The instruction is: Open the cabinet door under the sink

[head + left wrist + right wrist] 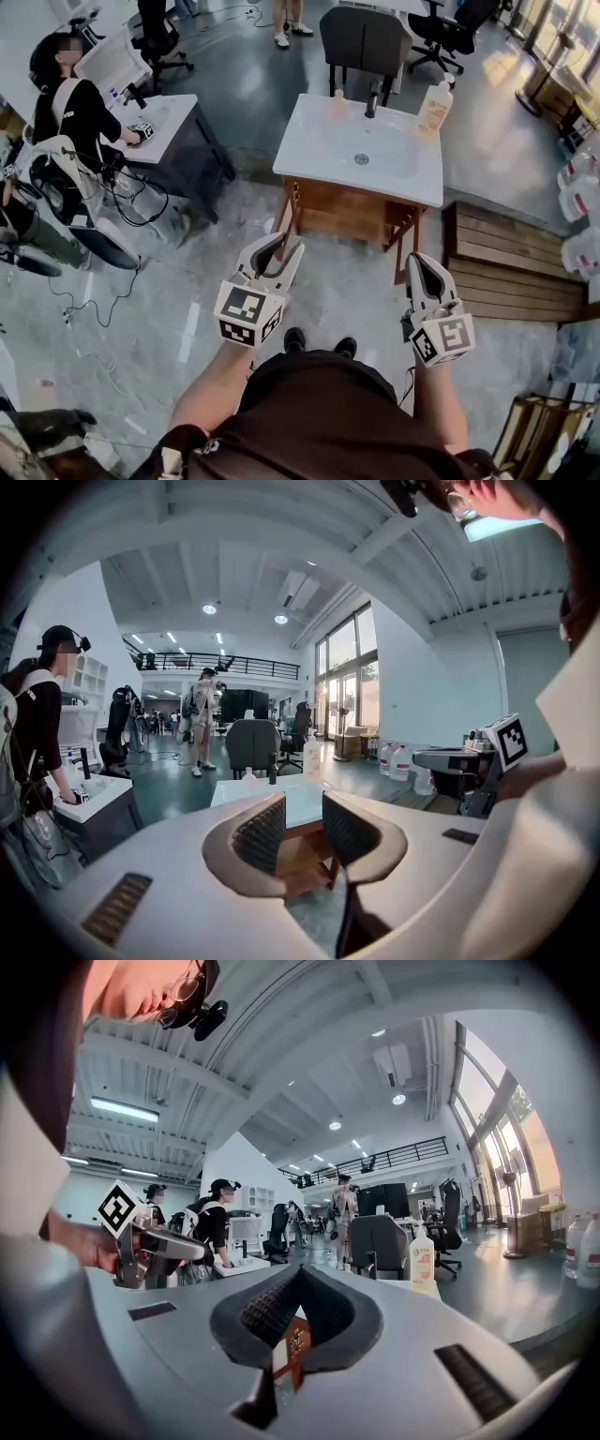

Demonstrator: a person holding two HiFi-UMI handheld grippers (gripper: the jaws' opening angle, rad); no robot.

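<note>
Cabinet door [339, 208]: wooden front under the white sink [309, 155], well ahead of both claws; I can't make out a handle from here.
Left gripper [278, 246]: jaws apart, nothing between them.
Right gripper [421, 262]: jaws pressed together, empty; reaching in like this, it would only bump the wood.
Soap bottle [434, 108]: stands at the sink's back corner; a hard tug on the door could topple it.

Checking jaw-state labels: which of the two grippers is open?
The left gripper: its jaws stand apart with nothing between them, only the wooden sink cabinet beyond. The right gripper has its jaws closed tip to tip.
</note>
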